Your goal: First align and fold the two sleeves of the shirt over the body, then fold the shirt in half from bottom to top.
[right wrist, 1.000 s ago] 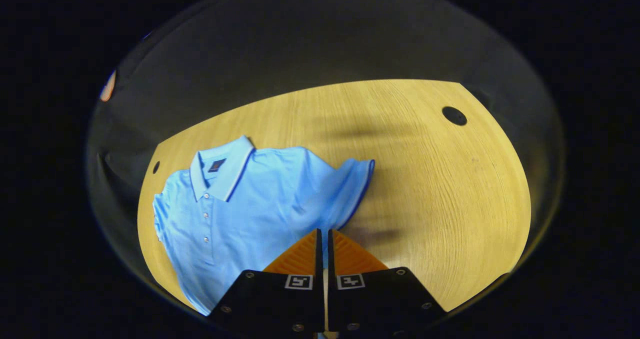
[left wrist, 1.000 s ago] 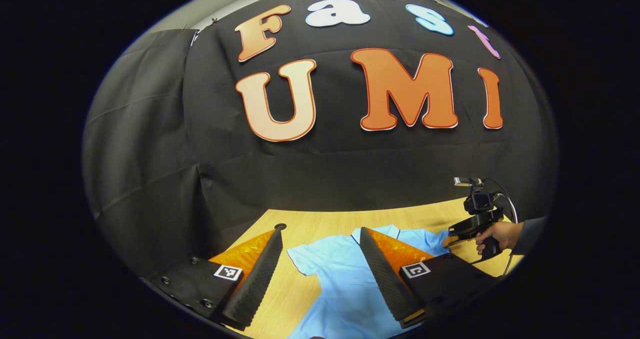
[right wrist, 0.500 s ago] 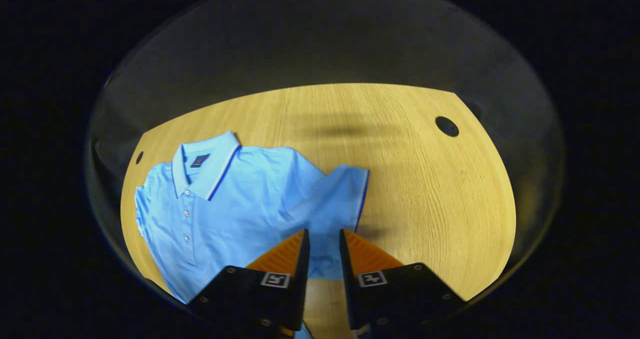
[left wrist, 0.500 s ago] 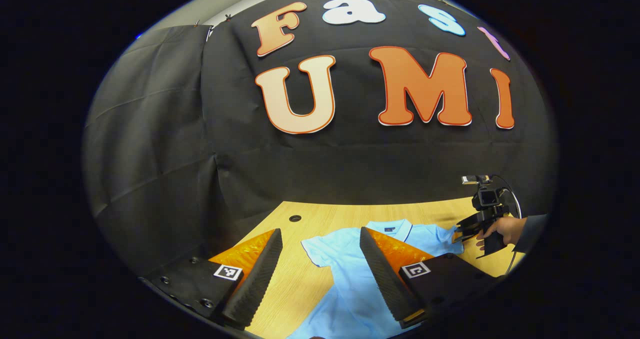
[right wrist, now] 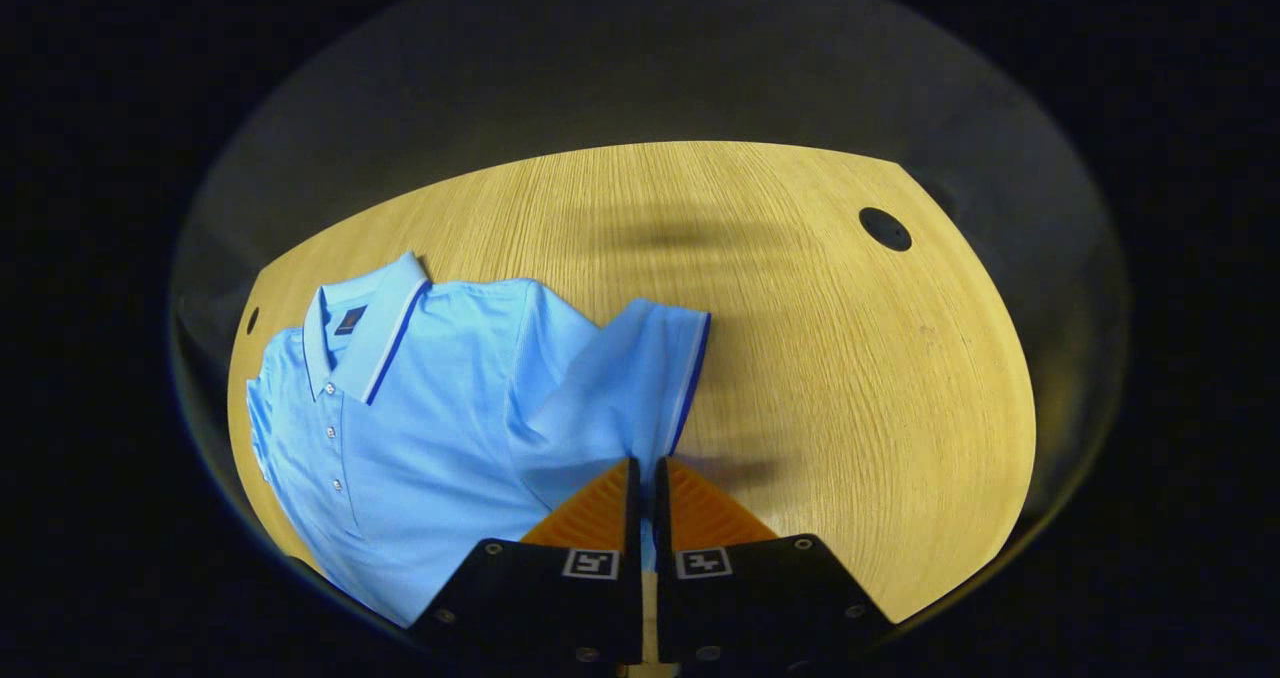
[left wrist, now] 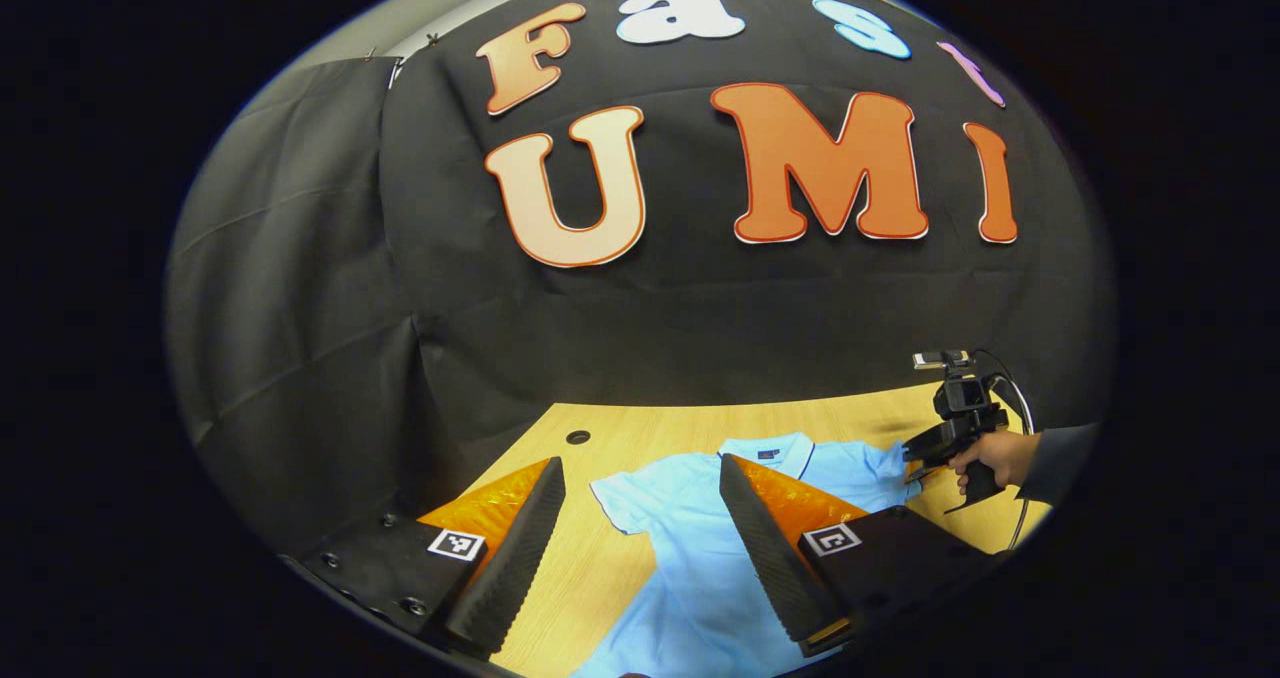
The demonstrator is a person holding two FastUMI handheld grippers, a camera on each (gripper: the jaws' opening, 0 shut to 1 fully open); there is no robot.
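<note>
In the right gripper view, the right tool [right wrist: 645, 473] has its two fingers pressed almost together at the lower edge of a light blue shirt's sleeve [right wrist: 625, 383]; a sliver of blue cloth shows in the narrow slit between them, pinched there. The sleeve, trimmed with a dark and a pale stripe at its cuff, is drawn up in a ridge and slants across the shoulder. Beyond it the shirt [right wrist: 420, 428] lies front-up on a pale wooden bench [right wrist: 850, 378], buttons in a row down the placket, collar [right wrist: 365, 328] toward the far left corner. A round dark hole [right wrist: 885, 229] sits in the bench top at far right, well apart from the shirt, and a smaller one near the collar.

In the left gripper view, the left tool [left wrist: 640, 473] is held above the near part of the bench with its fingers spread wide and nothing between them but air. Past its fingertips the shirt [left wrist: 700, 568] stretches away, its other sleeve [left wrist: 625, 488] lying flat and open on the wood. Farther off at right, a hand [left wrist: 990, 455] in a dark sleeve grips the right tool [left wrist: 915, 463] at the shirt's far sleeve, a small camera mounted on top of it. Black cloth closes off the booth behind.
</note>
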